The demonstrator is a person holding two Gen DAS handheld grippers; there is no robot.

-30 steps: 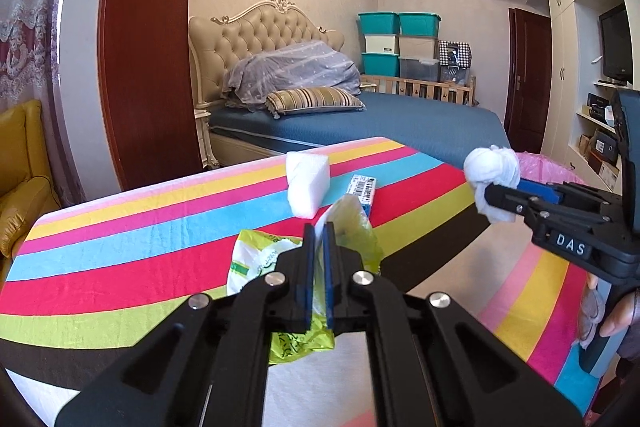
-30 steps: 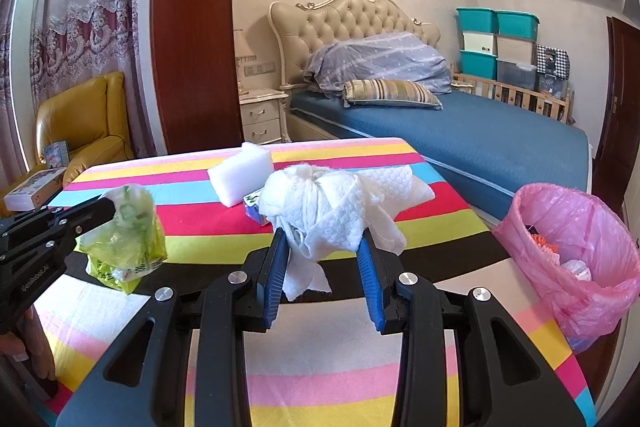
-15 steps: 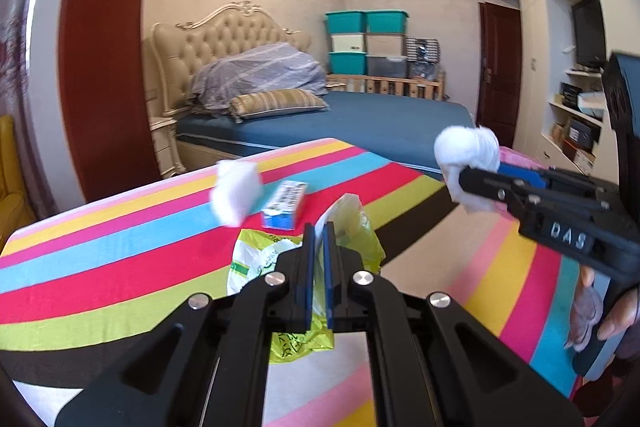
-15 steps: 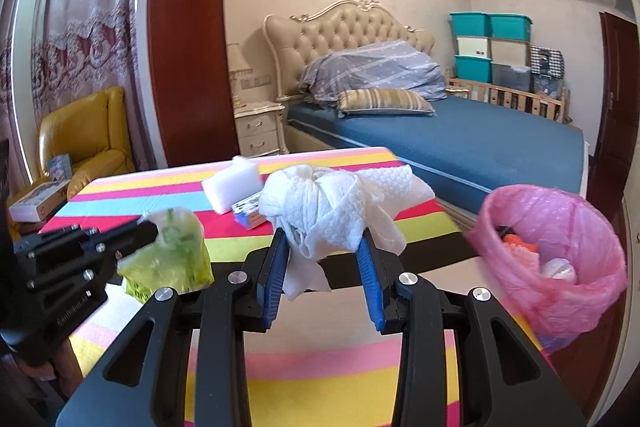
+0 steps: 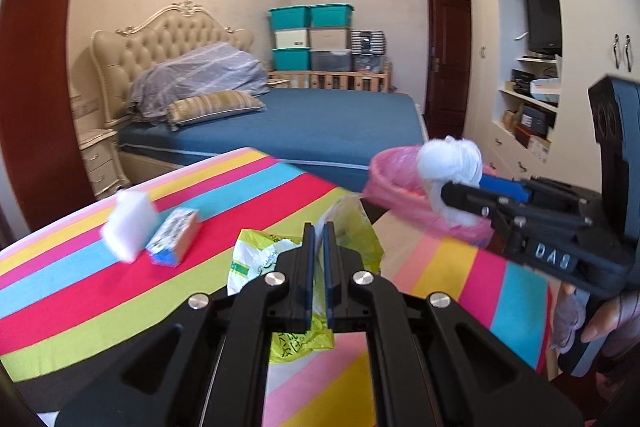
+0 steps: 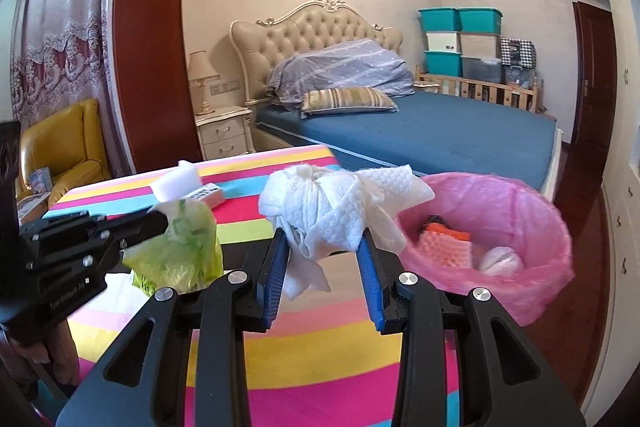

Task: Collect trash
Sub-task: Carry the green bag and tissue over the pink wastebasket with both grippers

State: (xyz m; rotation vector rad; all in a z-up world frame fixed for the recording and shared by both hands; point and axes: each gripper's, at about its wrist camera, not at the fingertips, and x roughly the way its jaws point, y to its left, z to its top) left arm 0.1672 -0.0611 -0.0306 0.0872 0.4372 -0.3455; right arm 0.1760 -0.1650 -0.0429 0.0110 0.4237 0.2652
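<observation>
Both loads have swung toward the bin (image 6: 532, 211): right tongs (image 6: 322, 251) clamp the tissue wad (image 6: 336, 211) beside its rim, left tongs (image 5: 318, 247) pinch the green bag (image 5: 352, 227) nearly flat, carried clear of the tabletop (image 5: 80, 291) for dropping.

Left claw (image 5: 318, 227) pinches a green plastic bag (image 5: 276, 259); right claw (image 5: 442, 193) grips white tissue (image 5: 450, 157)

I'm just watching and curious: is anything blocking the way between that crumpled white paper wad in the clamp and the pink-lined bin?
Nothing visible is. The right gripper holds the crumpled white paper wad off the striped tablecloth, and the pink-lined trash bin sits open just beyond it to the right, with only air between.
</observation>
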